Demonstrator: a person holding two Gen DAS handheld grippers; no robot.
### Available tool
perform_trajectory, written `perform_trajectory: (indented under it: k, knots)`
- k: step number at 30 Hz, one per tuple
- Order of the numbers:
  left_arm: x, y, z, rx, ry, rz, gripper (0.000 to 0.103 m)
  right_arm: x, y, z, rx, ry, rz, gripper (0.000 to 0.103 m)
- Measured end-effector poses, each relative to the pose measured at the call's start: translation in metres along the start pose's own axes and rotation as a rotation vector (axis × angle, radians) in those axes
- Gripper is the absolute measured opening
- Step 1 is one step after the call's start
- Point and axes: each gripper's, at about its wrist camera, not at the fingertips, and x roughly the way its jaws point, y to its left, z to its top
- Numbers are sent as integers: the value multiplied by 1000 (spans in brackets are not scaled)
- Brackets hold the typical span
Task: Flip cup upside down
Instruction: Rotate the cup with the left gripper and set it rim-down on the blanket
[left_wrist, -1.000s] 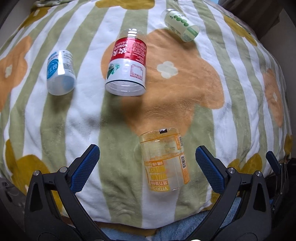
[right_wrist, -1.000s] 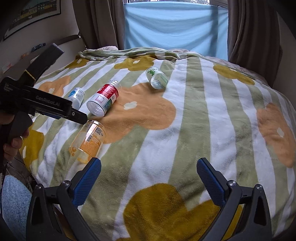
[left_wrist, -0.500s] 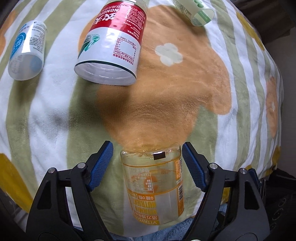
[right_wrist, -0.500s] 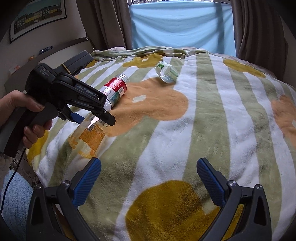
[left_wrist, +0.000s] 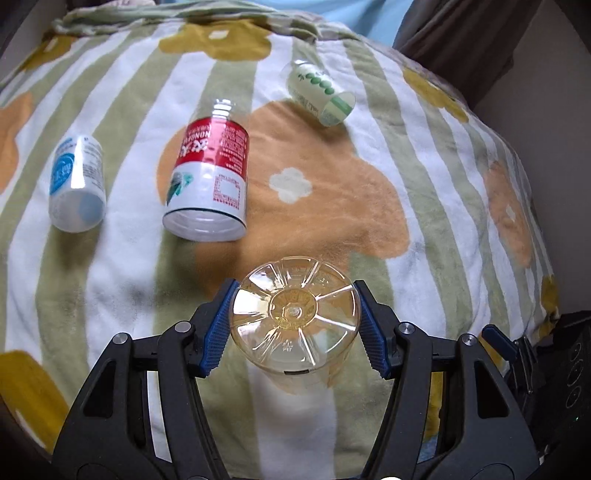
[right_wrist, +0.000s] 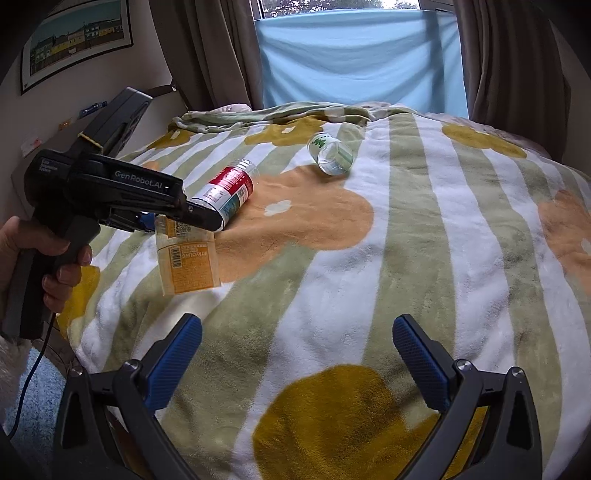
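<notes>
Near the blanket's (right_wrist: 369, 295) edge, left hand-held gripper (left_wrist: 295, 325) clamps cup (left_wrist: 293, 317); right hand-held gripper (right_wrist: 295, 354) gapes.

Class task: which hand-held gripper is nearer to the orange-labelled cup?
Left. The left hand-held gripper is shut on the orange-labelled cup, pads on both sides. The right hand-held gripper hangs open apart from it, over the blanket.

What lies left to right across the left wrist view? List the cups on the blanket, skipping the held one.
Blue-label cup → red-label cup → green-dotted cup, all lying on their sides.
</notes>
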Motion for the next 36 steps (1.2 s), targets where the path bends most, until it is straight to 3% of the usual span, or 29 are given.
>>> perform_trajectory:
  k: [4,8,12,18,22,29,31,33,36]
  knots:
    - [-11,6,-7,4,-75,7,57,-2,5,2,-18,3,-3,103]
    - [-22,8,-9,6,-95,-7,57,-5,11,6,-43,-8,-4,103]
    - [-31,-1,-6,91,-20,3,57,-5,14,9,-42,-12,13,103]
    - [-17,-15,-4,238,111,119,57,2,15,9,-30,-8,31,103]
    - [4,-16,-9,246,181,119,57,6,16,7,-20,0,39,103]
    - [6,-12,-8,208,154,96,58,7,16,6,-21,3,39,103]
    - [2,-11,-7,193,132,77,65,8,17,6,-20,7,45,103]
    - [-1,-10,-6,191,102,111,103,8,17,6,-21,11,51,103]
    - [-7,-11,-6,199,66,122,103,7,19,6,-33,11,45,103]
